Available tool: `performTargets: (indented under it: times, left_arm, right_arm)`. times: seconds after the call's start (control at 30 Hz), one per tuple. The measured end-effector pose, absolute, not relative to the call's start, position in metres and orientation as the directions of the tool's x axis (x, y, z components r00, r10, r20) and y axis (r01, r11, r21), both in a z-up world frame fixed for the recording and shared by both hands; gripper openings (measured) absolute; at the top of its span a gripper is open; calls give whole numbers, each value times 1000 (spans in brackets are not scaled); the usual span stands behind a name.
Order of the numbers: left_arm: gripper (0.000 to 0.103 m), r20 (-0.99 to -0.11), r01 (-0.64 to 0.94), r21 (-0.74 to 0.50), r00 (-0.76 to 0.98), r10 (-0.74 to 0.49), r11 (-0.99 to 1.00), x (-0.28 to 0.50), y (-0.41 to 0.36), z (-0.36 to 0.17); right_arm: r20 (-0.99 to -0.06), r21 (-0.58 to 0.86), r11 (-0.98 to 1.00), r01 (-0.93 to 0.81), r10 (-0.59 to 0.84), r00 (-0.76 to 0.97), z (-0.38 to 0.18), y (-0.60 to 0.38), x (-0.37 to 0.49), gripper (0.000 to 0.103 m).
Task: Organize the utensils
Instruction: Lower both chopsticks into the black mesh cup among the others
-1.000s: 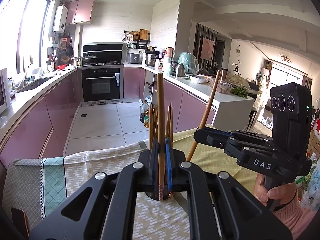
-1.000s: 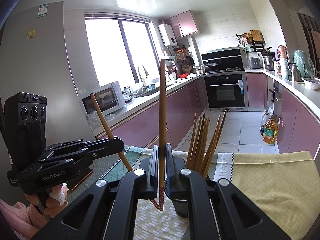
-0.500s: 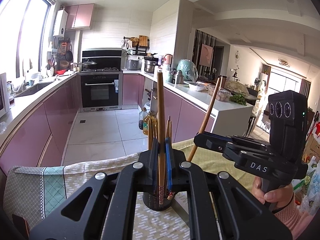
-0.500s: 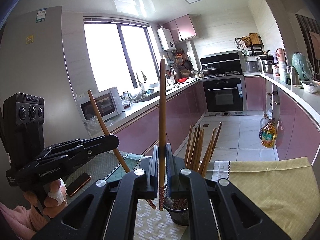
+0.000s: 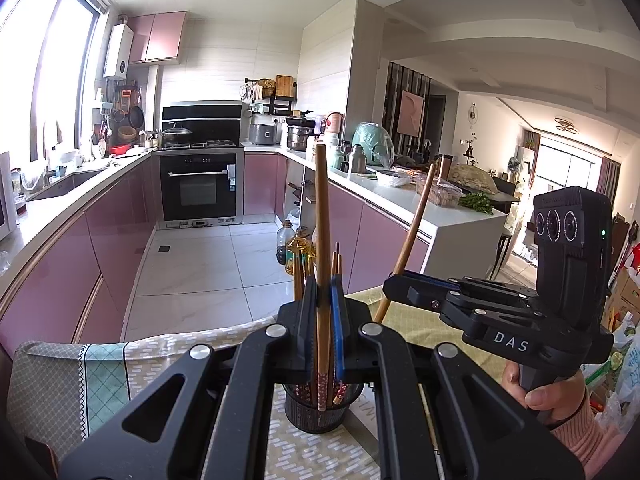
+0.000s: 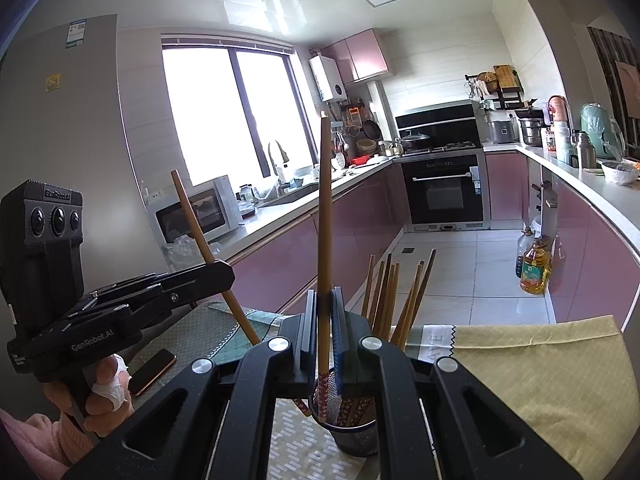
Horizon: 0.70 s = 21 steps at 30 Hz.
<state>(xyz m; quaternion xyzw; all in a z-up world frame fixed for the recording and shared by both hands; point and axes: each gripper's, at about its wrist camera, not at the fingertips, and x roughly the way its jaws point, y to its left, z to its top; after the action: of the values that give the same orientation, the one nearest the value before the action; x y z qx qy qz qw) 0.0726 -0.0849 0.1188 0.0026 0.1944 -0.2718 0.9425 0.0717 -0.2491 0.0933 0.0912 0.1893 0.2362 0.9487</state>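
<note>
Left wrist view: the left gripper (image 5: 325, 320) pinches an upright chopstick (image 5: 321, 240) above the black holder (image 5: 316, 414); right wrist view: the right gripper (image 6: 325, 332) pinches another chopstick (image 6: 324, 220), its patterned end just inside the holder's rim.

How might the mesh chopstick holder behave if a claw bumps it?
The mesh holder looks light and narrow, and the chopsticks in it lean and stand tall, so it could well tip. The patterned cloth beneath may let it slide.

Chopsticks (image 6: 386, 296) upright in holder (image 6: 356, 436) on tablecloth (image 6: 532, 376), phone (image 6: 154, 372) leftward
</note>
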Motion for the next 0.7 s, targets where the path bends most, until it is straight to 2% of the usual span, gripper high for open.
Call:
performTargets:
  times: [0.7]
  left_arm:
    - [8,-369,516,-108,773,-516,850,83,-90,121]
  right_arm:
    - [-329,265,882,-390,463,823,89,-246,76,6]
